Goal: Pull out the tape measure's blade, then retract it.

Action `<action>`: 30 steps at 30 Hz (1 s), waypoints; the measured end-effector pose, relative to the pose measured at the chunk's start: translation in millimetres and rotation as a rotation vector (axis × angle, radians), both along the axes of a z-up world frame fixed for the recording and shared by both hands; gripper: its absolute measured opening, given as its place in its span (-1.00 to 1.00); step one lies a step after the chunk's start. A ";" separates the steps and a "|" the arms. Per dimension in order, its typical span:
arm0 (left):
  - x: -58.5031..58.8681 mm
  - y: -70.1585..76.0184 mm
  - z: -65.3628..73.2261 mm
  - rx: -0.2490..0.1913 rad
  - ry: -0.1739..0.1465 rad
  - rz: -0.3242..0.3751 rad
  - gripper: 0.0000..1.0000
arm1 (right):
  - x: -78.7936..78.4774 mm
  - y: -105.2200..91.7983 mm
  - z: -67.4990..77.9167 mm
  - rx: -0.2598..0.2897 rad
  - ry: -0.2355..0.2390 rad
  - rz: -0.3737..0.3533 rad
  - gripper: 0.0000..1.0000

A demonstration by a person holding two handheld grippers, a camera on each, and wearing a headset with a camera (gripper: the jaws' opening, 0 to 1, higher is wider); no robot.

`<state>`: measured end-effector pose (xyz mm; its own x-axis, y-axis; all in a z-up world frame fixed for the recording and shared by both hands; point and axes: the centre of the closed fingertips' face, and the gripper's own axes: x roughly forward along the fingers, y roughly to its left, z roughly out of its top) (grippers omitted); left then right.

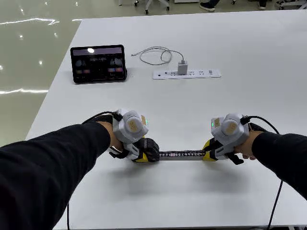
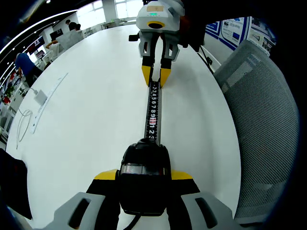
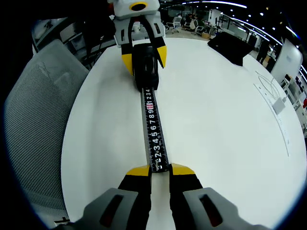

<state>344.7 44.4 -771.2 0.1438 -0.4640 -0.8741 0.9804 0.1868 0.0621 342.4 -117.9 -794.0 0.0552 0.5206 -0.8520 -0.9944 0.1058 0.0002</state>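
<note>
On the white table [image 1: 192,96] near its front edge, my left gripper [image 1: 144,153] is shut on the black tape measure case [image 1: 149,149] [image 2: 144,175]. A short length of black numbered blade [image 1: 182,154] [image 2: 153,108] [image 3: 153,129] runs from the case to my right gripper [image 1: 209,152] [image 3: 159,170], which is shut on the blade's end. The blade lies low over the table between the two grippers. In the right gripper view the case [image 3: 145,64] sits between the left gripper's yellow fingertips [image 3: 127,62].
A tablet [image 1: 98,63] stands at the back left. A white power strip [image 1: 187,74] with a plugged charger and coiled cable [image 1: 156,55] lies behind the grippers. A mesh chair [image 2: 259,129] stands beside the table's near edge.
</note>
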 end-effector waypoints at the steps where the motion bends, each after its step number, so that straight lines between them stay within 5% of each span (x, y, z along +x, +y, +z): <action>1: 0.0 0.0 0.0 0.001 0.000 0.000 -0.34 | 0.0 -1.0 0.1 -0.001 0.001 -0.002 -0.83; 30: -0.4 -0.4 0.3 -0.020 -0.002 0.011 -0.33 | 0.1 -31.5 0.6 -0.021 0.006 -0.035 -0.83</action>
<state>344.3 44.1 -770.9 0.1506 -0.4795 -0.8645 0.9783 0.1983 0.0604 342.5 -149.4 -793.4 0.0682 0.5002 -0.8632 -0.9901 0.1405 0.0032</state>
